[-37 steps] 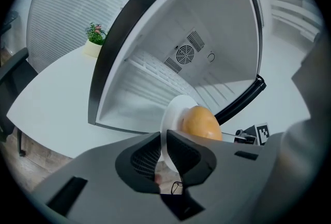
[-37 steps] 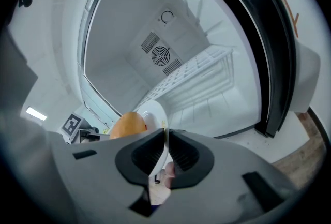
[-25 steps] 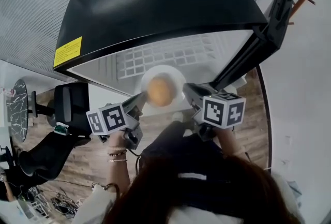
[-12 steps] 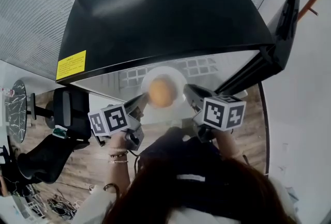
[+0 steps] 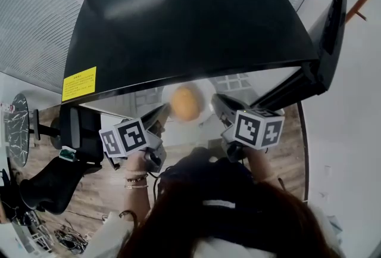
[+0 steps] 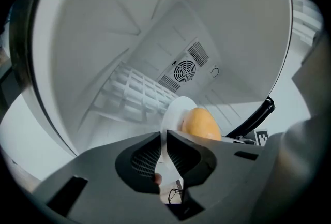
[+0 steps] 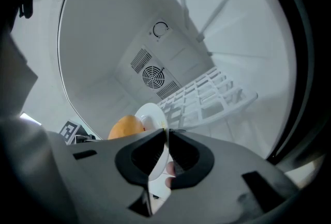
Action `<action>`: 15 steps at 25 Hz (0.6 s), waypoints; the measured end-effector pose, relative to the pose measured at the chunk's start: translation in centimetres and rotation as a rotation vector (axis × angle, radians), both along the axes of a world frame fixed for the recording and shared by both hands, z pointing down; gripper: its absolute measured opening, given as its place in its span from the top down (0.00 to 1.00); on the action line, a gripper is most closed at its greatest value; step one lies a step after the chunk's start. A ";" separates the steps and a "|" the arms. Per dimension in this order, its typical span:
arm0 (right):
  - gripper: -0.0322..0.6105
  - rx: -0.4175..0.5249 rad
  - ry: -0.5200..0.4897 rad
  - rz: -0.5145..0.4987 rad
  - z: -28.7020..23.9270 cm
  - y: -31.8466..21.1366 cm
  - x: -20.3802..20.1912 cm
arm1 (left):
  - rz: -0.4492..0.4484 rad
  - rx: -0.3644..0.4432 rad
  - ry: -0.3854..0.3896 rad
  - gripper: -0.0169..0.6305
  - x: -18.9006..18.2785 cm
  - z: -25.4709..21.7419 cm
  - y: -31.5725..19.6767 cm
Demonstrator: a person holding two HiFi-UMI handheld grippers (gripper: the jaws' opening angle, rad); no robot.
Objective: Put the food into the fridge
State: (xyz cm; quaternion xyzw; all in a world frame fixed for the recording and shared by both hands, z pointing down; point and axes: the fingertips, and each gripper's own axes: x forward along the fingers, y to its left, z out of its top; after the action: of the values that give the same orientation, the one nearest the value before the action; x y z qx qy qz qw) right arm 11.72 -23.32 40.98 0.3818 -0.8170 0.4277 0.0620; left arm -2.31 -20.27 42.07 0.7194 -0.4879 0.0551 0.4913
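A white plate [image 5: 206, 109] carries a round orange-yellow piece of food [image 5: 186, 102]. My left gripper [image 5: 162, 112] is shut on the plate's left rim and my right gripper [image 5: 217, 102] on its right rim. The plate hangs at the mouth of the open black fridge [image 5: 190, 18], its far edge under the fridge's top lip. In the left gripper view the plate [image 6: 176, 114] runs edge-on between the jaws of the left gripper [image 6: 163, 135], the food [image 6: 200, 123] just beyond. The right gripper view shows the plate [image 7: 150, 113] pinched by the right gripper [image 7: 167, 132], the food [image 7: 125, 127] to the left.
The fridge's inside is white, with a grid shelf [image 6: 132, 93] and a round fan vent [image 6: 184, 69] on the back wall. Its door [image 5: 324, 42] stands open on the right. A black office chair [image 5: 77, 131] stands on the wooden floor at the left.
Both grippers and the plate have moved forward toward the fridge. In the head view the black top now hides most of the white inside and the plate's far rim.
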 end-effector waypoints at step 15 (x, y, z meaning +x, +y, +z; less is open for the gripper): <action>0.90 0.060 0.001 0.054 -0.8 -1.9 -0.1 | -0.085 0.086 -0.070 0.91 -0.3 -1.3 -2.4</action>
State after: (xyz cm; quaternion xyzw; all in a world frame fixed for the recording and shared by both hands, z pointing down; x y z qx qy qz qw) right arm 11.66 -25.18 40.14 0.4057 -0.8187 0.4044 0.0394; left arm -2.59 -22.67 40.80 0.7161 -0.5368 0.0381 0.4445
